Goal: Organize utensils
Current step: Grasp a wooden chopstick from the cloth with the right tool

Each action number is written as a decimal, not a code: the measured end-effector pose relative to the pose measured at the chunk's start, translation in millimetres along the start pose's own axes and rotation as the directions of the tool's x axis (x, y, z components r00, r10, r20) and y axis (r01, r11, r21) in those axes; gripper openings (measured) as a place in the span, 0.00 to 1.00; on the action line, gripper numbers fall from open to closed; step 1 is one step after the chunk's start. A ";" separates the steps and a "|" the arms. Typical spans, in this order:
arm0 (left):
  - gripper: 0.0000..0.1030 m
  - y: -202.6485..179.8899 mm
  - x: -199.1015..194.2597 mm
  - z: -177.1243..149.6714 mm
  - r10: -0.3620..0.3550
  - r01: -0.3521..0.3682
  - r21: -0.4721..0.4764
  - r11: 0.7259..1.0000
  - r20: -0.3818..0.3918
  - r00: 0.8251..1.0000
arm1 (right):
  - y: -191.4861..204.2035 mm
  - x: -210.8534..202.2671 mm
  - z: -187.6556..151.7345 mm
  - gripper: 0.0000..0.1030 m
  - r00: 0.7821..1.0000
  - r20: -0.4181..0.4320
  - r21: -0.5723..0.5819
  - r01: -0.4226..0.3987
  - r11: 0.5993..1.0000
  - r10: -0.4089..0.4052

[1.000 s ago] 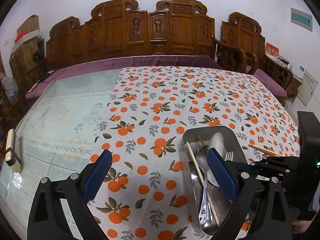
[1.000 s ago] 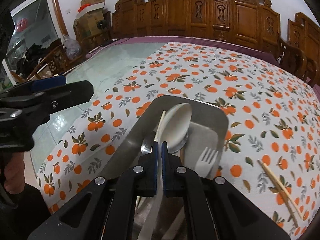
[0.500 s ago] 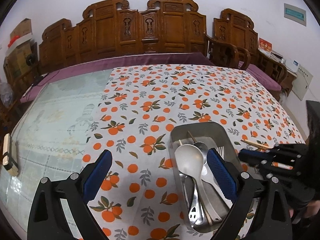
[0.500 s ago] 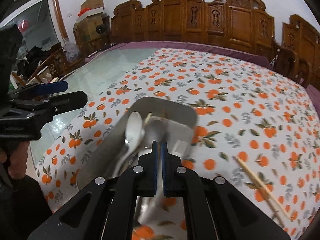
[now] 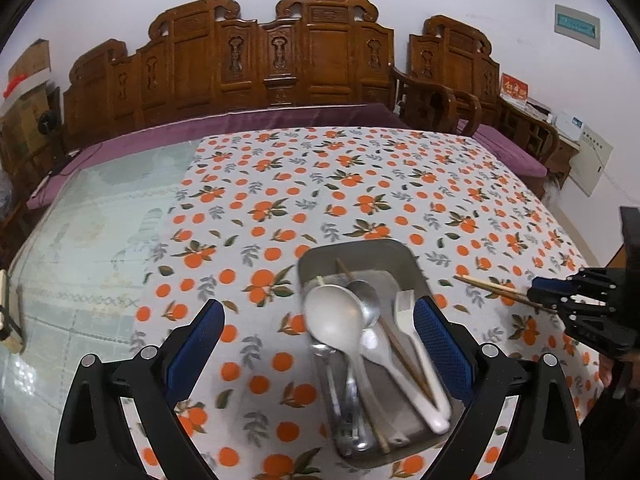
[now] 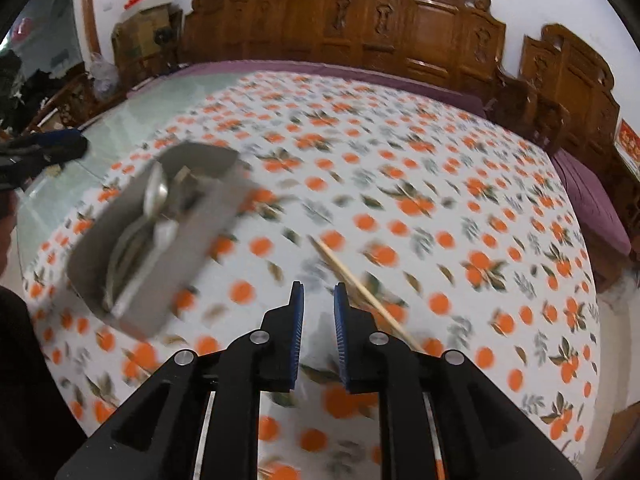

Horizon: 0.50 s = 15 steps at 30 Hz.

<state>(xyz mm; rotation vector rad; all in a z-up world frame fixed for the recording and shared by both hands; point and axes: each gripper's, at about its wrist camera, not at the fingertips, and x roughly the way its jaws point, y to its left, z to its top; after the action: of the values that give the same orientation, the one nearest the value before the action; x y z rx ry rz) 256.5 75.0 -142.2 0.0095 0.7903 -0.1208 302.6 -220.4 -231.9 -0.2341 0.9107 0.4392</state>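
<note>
On the orange-print cloth, wooden chopsticks lie slanted, blurred.

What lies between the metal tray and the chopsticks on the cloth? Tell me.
Only bare orange-print tablecloth; the left wrist view shows nothing between the metal tray and the chopsticks.

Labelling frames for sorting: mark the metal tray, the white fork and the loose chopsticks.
metal tray (image 5: 362,250), left wrist view, far rim.
white fork (image 5: 405,307), left wrist view, its head.
loose chopsticks (image 6: 362,289), right wrist view, mid-shaft on the cloth.
</note>
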 end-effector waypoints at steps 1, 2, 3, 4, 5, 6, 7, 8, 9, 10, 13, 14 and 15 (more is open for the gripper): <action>0.89 -3.7 1.0 -0.3 -0.007 0.007 0.004 1.000 -0.002 1.000 | -6.0 2.8 -3.6 0.17 1.000 -0.014 0.001 0.011 1.000 -0.011; 0.89 -7.4 1.4 -1.1 -0.008 0.008 0.009 1.000 -0.002 1.000 | -12.0 6.2 -7.1 0.17 0.999 -0.028 0.001 0.022 1.000 -0.022; 0.89 -12.7 2.5 -1.5 -0.008 0.008 0.016 1.000 -0.003 1.000 | -18.4 10.2 -10.4 0.17 0.999 -0.042 0.004 0.024 1.000 -0.024; 0.89 -16.6 3.5 -1.7 -0.010 0.010 0.018 1.000 -0.002 1.000 | -22.5 13.8 -12.7 0.17 0.998 -0.053 0.005 0.026 1.000 -0.026; 0.89 -20.5 4.7 -2.1 -0.015 0.015 0.019 1.000 -0.001 1.000 | -25.7 17.0 -14.4 0.17 0.998 -0.060 0.000 0.036 0.999 -0.036; 0.89 -26.0 6.6 -2.6 -0.025 0.025 0.020 0.999 -0.005 1.000 | -29.4 21.3 -15.7 0.17 0.997 -0.067 -0.007 0.048 0.999 -0.048; 0.89 -29.9 7.7 -2.9 -0.034 0.034 0.022 0.999 -0.009 0.999 | -32.5 24.7 -16.4 0.17 0.996 -0.075 -0.009 0.054 0.998 -0.055; 0.89 -33.9 8.9 -3.6 -0.043 0.043 0.022 0.999 -0.011 0.999 | -35.2 27.9 -16.7 0.17 0.995 -0.081 -0.009 0.060 0.998 -0.061; 0.89 -39.9 11.3 -4.9 -0.052 0.052 0.026 0.998 -0.014 0.999 | -39.6 31.5 -16.4 0.17 0.994 -0.084 -0.005 0.070 0.998 -0.070; 0.89 -43.7 13.2 -5.9 -0.055 0.056 0.029 0.998 -0.017 0.998 | -42.2 33.4 -16.2 0.17 0.994 -0.085 -0.002 0.070 0.998 -0.070; 0.89 -55.5 17.1 -9.5 -0.069 0.070 0.041 0.997 -0.026 0.997 | -48.3 40.6 -15.1 0.17 0.993 -0.094 -0.003 0.067 0.998 -0.067; 0.89 -58.5 18.2 -10.3 -0.074 0.075 0.042 0.996 -0.029 0.997 | -49.5 42.7 -14.5 0.17 0.993 -0.099 -0.004 0.066 0.998 -0.066; 0.89 -61.7 19.2 -11.3 -0.083 0.084 0.043 0.996 -0.032 0.996 | -50.8 45.0 -14.1 0.17 0.993 -0.102 -0.007 0.062 0.998 -0.063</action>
<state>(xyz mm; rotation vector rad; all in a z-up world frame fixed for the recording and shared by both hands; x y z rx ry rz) 254.9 12.3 -161.5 0.0203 0.8180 -0.2177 340.1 -258.7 -275.8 -0.2900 1.0005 0.3737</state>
